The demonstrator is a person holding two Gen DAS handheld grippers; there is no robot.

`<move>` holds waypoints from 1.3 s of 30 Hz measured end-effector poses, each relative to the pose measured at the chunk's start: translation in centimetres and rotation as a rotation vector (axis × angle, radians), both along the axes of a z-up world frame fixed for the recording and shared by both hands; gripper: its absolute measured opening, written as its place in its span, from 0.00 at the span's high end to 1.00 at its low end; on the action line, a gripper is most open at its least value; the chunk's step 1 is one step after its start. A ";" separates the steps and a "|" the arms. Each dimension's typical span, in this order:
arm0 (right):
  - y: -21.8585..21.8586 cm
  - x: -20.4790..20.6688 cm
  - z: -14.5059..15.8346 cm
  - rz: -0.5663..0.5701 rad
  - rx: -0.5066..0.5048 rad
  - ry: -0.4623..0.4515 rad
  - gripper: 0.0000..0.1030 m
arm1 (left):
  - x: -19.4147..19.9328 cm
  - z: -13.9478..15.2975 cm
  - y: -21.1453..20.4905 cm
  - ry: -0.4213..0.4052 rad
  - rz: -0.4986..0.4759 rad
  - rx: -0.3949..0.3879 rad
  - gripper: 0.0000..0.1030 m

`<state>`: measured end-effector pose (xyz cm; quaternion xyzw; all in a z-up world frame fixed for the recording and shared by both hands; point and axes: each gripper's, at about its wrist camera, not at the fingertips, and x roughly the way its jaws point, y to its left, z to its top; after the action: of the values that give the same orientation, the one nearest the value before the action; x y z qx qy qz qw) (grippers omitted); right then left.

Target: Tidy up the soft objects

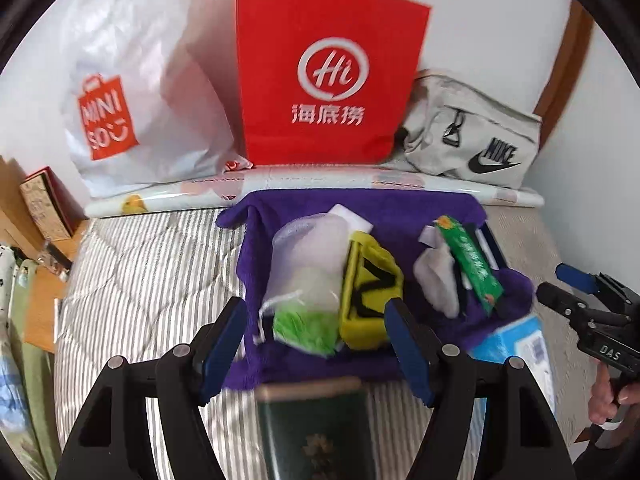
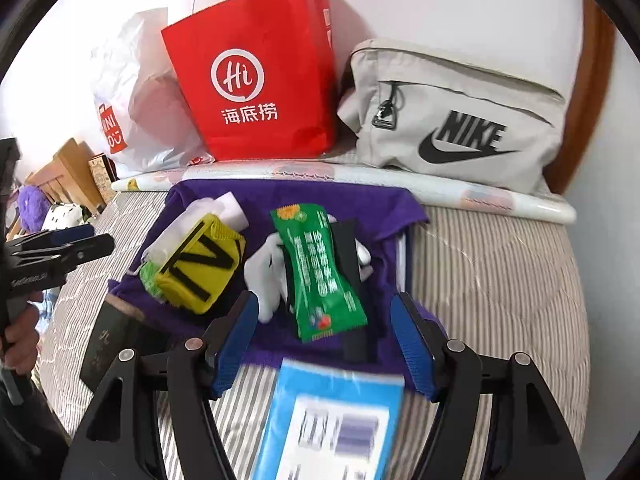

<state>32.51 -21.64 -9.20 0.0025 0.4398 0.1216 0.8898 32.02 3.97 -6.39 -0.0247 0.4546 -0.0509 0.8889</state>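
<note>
On the bed, a purple towel (image 1: 360, 216) carries a yellow pouch (image 1: 370, 292) and green packet (image 2: 318, 268); both grippers, left (image 1: 316, 344) and right (image 2: 326, 342), hover open-fingered, empty.

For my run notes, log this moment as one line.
left gripper: open, over purple towel | right gripper: open, near green foil packet | yellow fabric pouch: on towel
</note>
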 end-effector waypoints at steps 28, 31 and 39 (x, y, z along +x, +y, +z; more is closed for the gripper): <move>-1.7 -22.9 4.1 -0.098 0.060 -0.136 0.05 | -24.4 4.6 -4.8 -0.243 0.034 0.081 0.19; -1.7 -24.7 3.8 -0.099 0.068 -0.142 0.05 | -25.9 4.4 -4.9 -0.249 0.038 0.087 0.19; -1.2 -27.0 4.3 -0.085 0.045 -0.176 0.05 | -27.6 4.6 -4.7 -0.258 0.045 0.066 0.19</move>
<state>5.50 -22.86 -4.90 0.0306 0.3566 0.0936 0.9291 4.45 -0.70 -1.77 0.0009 0.3372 -0.0189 0.9413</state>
